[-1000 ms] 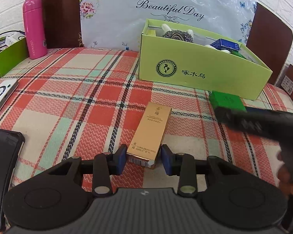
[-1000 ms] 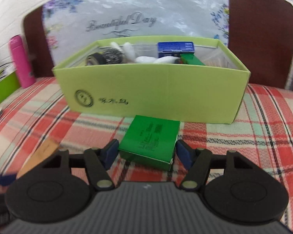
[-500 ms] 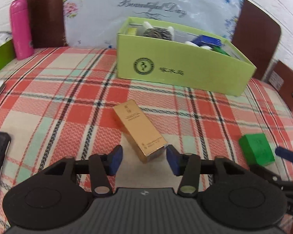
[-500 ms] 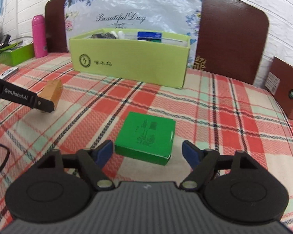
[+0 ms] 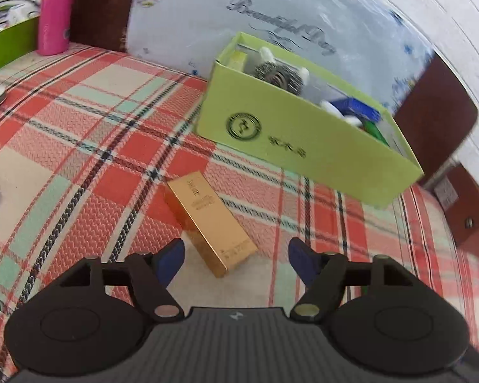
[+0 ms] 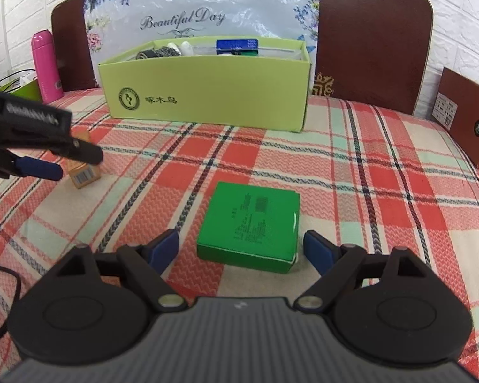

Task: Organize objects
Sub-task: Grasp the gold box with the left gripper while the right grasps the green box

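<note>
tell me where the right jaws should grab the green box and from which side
Grip the green box across its two side edges, coming in low from its near end. It lies flat on the plaid cloth, near edge facing the right gripper, whose open jaws already stand just wider than the box. It looks too shallow for a top pinch, so sliding forward seems best.

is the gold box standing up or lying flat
Lying flat. The gold box rests on its long side on the plaid cloth, printed face up, between the open fingers of the left gripper, which do not touch it.
</note>
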{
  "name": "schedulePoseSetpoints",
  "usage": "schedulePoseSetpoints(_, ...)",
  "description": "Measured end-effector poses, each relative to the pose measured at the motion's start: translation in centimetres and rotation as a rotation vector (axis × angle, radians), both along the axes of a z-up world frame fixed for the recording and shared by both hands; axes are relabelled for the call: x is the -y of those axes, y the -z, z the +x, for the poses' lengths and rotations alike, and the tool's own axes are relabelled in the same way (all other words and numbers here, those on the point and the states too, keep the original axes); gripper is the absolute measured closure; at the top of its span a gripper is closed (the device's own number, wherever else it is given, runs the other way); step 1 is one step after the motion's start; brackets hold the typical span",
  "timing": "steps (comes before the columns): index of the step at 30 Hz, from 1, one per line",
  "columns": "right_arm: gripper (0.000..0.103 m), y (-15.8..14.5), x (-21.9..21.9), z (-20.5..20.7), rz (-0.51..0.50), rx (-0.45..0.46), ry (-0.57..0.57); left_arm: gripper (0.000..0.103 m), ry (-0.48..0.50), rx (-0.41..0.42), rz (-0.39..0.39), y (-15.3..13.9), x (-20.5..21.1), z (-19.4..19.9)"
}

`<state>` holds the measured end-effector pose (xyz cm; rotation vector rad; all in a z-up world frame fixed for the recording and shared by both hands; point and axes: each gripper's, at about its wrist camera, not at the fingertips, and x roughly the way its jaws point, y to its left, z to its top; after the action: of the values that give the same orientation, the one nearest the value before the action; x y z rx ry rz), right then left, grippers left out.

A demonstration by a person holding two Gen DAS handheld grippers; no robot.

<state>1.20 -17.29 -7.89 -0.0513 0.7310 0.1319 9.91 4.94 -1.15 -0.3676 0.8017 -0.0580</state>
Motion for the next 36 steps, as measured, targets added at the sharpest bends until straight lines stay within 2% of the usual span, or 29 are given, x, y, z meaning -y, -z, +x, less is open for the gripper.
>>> schedulePoseSetpoints(4,0.017,0.1,-0.1,-0.1,0.001,0.003,0.003,0.027,-0.049,-0.024,0.082,0.7,0.3,2.3)
schedulePoseSetpoints(5,0.017,0.1,-0.1,-0.1,-0.001,0.003,0.004,0.032,-0.041,-0.022,0.098,0.8,0.3,2.7)
schedulePoseSetpoints(6,0.017,0.1,-0.2,-0.2,-0.002,0.003,0.005,0.049,-0.022,0.0,0.121,0.7,0.5,2.7)
schedulePoseSetpoints(8,0.017,0.1,-0.2,-0.2,-0.001,0.003,0.007,0.067,0.1,0.014,0.146,0.6,0.9,2.5)
schedulePoseSetpoints(9,0.019,0.2,-0.2,-0.2,-0.001,0.003,0.006,0.069,0.157,0.019,0.136,0.5,1.1,2.1)
schedulePoseSetpoints(11,0.025,0.2,-0.3,-0.1,-0.003,0.004,-0.006,0.068,0.251,0.023,0.138,0.5,2.0,1.1)
schedulePoseSetpoints(14,0.029,0.1,-0.7,-0.2,-0.018,0.012,-0.019,0.067,0.262,0.025,0.191,0.7,3.1,-0.3)
schedulePoseSetpoints(17,0.028,0.2,-0.6,0.0,-0.008,0.01,-0.009,0.045,0.242,0.029,0.175,0.9,3.2,-0.5)
schedulePoseSetpoints(23,0.023,0.3,-0.6,0.6,0.017,0.006,0.048,0.044,0.243,0.039,0.211,1.2,3.9,-0.8)
schedulePoseSetpoints(25,0.029,0.4,-0.6,0.3,0.017,0.016,0.049,0.046,0.248,0.046,0.232,1.3,4.1,-1.1)
schedulePoseSetpoints(26,0.04,0.3,-0.6,0.2,0.022,0.024,0.05,0.05,0.252,0.047,0.25,1.3,4.3,-1.2)
schedulePoseSetpoints(27,0.042,0.3,-0.5,0.0,0.023,0.029,0.05,0.063,0.255,0.05,0.27,1.2,4.5,-1.4)
schedulePoseSetpoints(28,0.042,0.3,-0.5,0.0,0.023,0.028,0.049,0.07,0.26,0.052,0.274,1.2,4.5,-1.6)
schedulePoseSetpoints(32,0.043,-0.1,-0.5,-0.6,0.041,0.023,0.028,0.07,0.279,0.045,0.217,0.6,4.0,-2.2)
schedulePoseSetpoints(36,0.043,-1.3,-0.6,-1.2,0.064,0.054,-0.003,0.07,0.29,0.099,0.197,-1.3,4.0,-2.9)
